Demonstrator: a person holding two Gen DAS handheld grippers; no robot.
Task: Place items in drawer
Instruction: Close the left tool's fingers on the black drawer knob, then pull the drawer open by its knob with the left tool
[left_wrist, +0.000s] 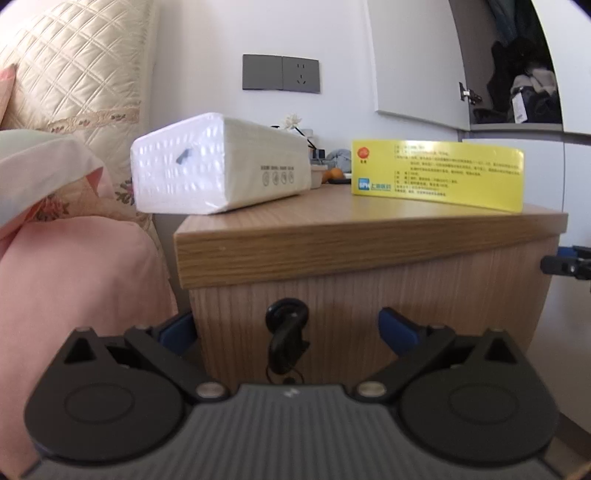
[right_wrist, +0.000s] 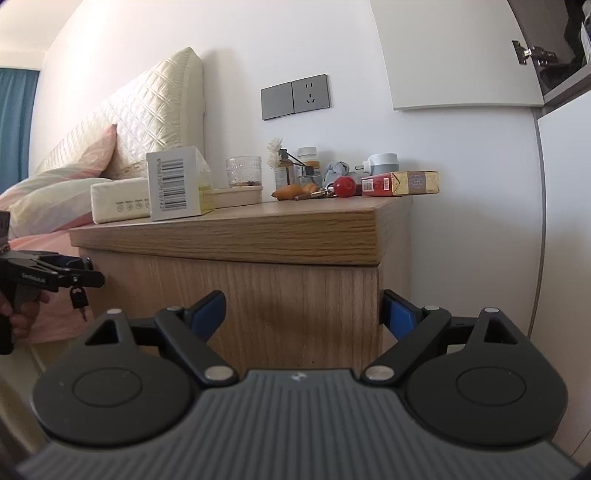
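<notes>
A wooden nightstand (left_wrist: 332, 243) stands by the bed. Its drawer front (left_wrist: 369, 314) is shut and carries a black ring handle with a small padlock (left_wrist: 287, 339). My left gripper (left_wrist: 288, 328) is open, its blue fingers either side of that handle, close to the drawer front. On top lie a white tissue pack (left_wrist: 221, 164) and a yellow box (left_wrist: 437, 173). My right gripper (right_wrist: 303, 310) is open and empty in front of the nightstand's right corner (right_wrist: 376, 236). The left gripper (right_wrist: 74, 277) also shows at the left edge of the right wrist view, by the padlock (right_wrist: 78, 297).
The bed with pink sheet (left_wrist: 74, 277) and cream headboard (right_wrist: 147, 110) is at the left. The nightstand's back holds a glass (right_wrist: 243, 171), bottles (right_wrist: 306, 162), a red ball (right_wrist: 343, 186), a red-gold pack (right_wrist: 400, 182). An open wardrobe (left_wrist: 517, 74) is at the right.
</notes>
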